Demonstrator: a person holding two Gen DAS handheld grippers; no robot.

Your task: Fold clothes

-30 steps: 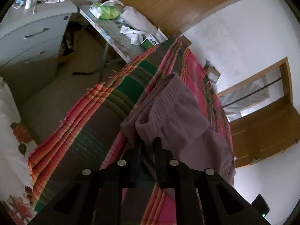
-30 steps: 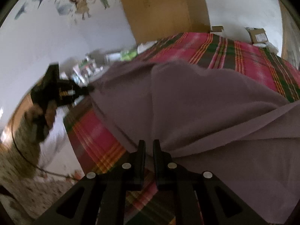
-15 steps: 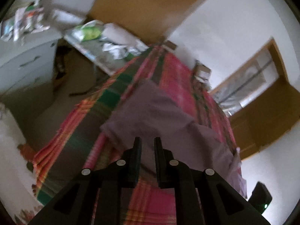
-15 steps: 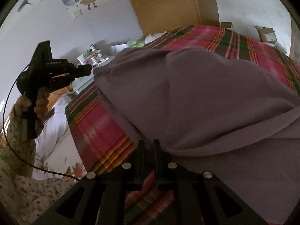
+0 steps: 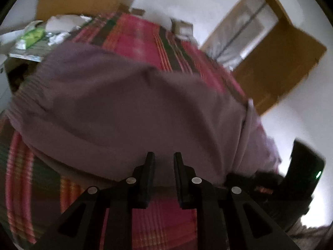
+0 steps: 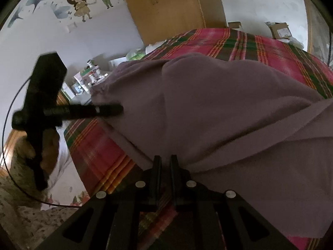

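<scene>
My left gripper (image 5: 164, 158) is parted, its fingers empty at the near edge of the purple garment (image 5: 129, 108). My right gripper (image 6: 165, 160) is nearly closed, pinching that garment's fold. Since the earlier frames, the left has come in closer over the cloth. The garment is soft knit, lying rumpled on the striped blanket (image 6: 239, 41).

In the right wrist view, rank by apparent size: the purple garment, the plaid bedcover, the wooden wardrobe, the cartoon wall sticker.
1. purple garment, though nearness to the camera inflates it
2. plaid bedcover, mostly hidden under the garment
3. wooden wardrobe
4. cartoon wall sticker, smallest
</scene>
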